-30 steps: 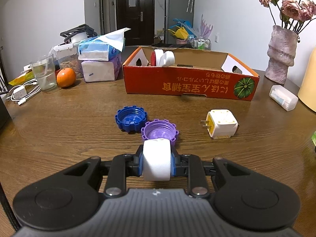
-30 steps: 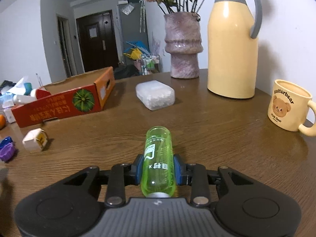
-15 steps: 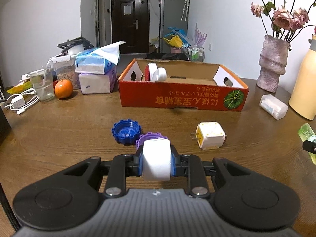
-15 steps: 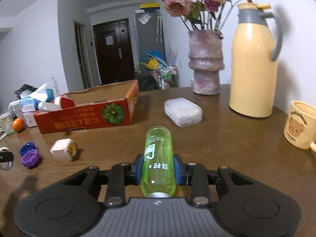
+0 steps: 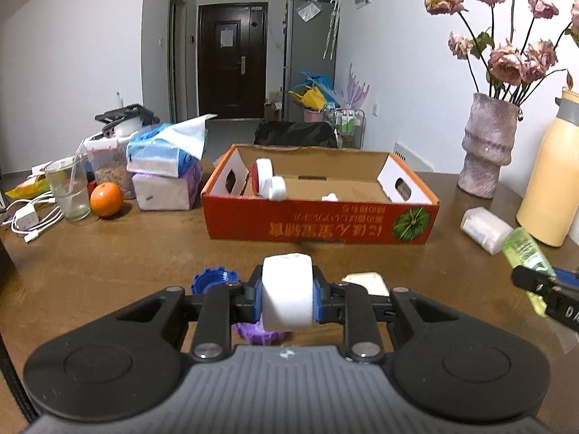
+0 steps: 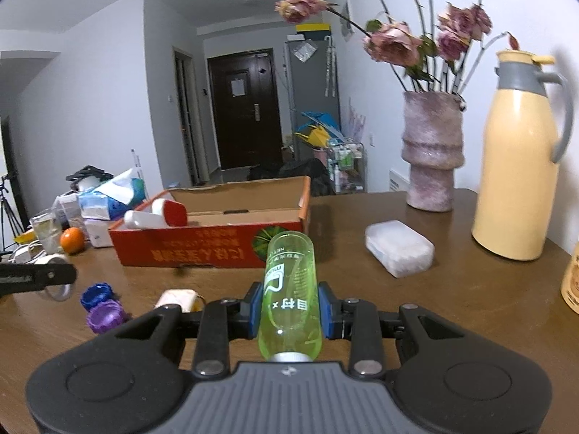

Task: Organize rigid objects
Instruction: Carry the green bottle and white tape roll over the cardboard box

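Observation:
My left gripper (image 5: 287, 298) is shut on a white tape roll (image 5: 287, 291), held above the table. Under it lie a blue cap (image 5: 213, 279), a purple cap (image 5: 261, 333) and a white plug adapter (image 5: 365, 282). My right gripper (image 6: 289, 309) is shut on a green bottle (image 6: 290, 293), also raised. Beyond both stands an orange cardboard box (image 5: 320, 222), which also shows in the right wrist view (image 6: 202, 246); it holds a red-and-white bottle (image 5: 266, 181). The right gripper with the green bottle shows at the right edge of the left wrist view (image 5: 524, 253).
A clear plastic case (image 6: 400, 247), a pink vase (image 6: 432, 152), a yellow thermos (image 6: 519, 166) and a mug (image 6: 571, 282) stand at the right. Tissue packs (image 5: 163, 177), an orange (image 5: 106, 199), a glass (image 5: 68, 191) and cables (image 5: 30, 218) crowd the left.
Both grippers have risen and moved toward the box with their objects held. The caps and the adapter now sit under the left gripper. The right gripper has come into the left view.

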Demonstrator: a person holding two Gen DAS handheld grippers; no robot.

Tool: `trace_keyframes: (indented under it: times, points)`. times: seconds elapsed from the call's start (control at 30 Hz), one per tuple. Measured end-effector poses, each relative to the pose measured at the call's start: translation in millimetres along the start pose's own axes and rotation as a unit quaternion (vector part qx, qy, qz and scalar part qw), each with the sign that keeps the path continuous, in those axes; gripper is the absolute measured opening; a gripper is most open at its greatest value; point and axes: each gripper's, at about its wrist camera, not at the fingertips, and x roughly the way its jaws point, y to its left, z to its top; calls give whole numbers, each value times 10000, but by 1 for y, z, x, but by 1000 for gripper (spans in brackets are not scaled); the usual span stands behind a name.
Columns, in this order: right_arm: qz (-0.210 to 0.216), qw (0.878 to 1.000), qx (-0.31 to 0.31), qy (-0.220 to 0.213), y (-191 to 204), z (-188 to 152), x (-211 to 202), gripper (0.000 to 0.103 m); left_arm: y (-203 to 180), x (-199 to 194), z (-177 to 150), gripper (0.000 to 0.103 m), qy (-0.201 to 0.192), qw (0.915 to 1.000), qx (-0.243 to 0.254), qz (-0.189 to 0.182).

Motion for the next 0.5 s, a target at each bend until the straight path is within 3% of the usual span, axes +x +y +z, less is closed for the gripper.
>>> trace_keyframes:
  times: [0.5]
  points:
    - [258,9993,141,-243,27,27,25,30,-11,17,31,25,-245,9993,-213,-181]
